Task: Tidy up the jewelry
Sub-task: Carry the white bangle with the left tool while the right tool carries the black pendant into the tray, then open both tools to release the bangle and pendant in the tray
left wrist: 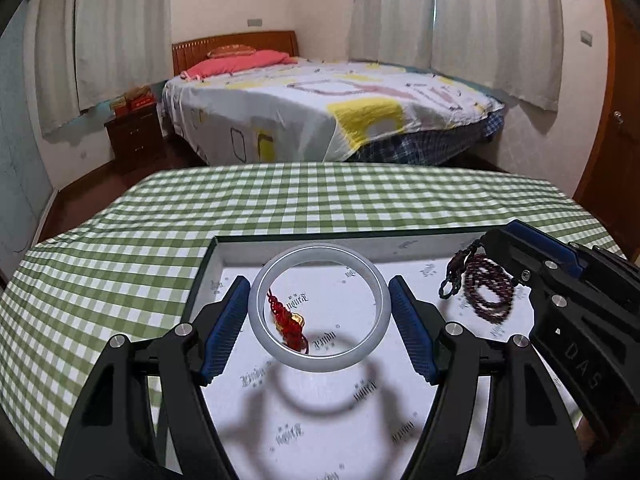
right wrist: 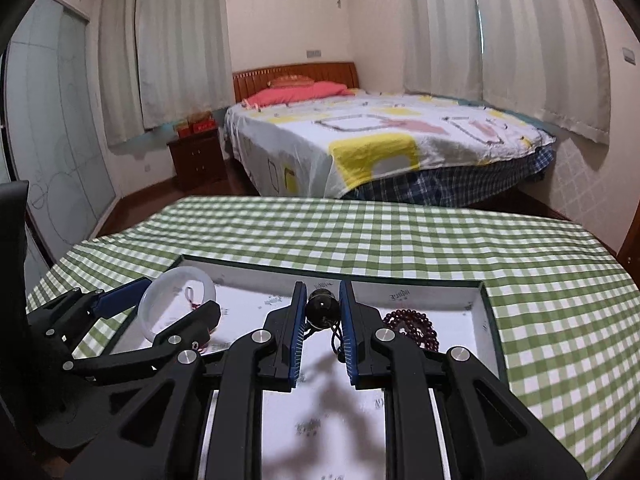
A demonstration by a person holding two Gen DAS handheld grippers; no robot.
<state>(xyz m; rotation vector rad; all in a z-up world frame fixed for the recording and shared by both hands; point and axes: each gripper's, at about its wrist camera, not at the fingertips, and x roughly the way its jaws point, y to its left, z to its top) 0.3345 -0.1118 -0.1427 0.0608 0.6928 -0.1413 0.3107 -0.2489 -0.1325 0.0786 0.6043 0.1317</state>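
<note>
My left gripper [left wrist: 318, 282] is shut on a pale grey-white bangle [left wrist: 320, 360], held flat between the blue pads just above the tray and casting a ring shadow on the lining. A red knotted charm with a gold piece [left wrist: 289, 322] lies in the white-lined tray [left wrist: 218, 256], seen through the bangle. My right gripper [right wrist: 322, 312] is shut on a large dark bead [right wrist: 322, 305]; a cord and a dark red bead bracelet [right wrist: 412, 328] trail from it over the tray [right wrist: 486, 304]. From the left wrist the right gripper [left wrist: 492, 246] and bracelet [left wrist: 488, 294] show at right.
The tray sits on a table with a green checked cloth [left wrist: 120, 264]. Beyond the table's far edge stand a bed [left wrist: 320, 112], a dark nightstand [left wrist: 136, 136] and curtains. A wooden door [left wrist: 624, 140] is at the right, a black chair back [right wrist: 14, 240] at the left.
</note>
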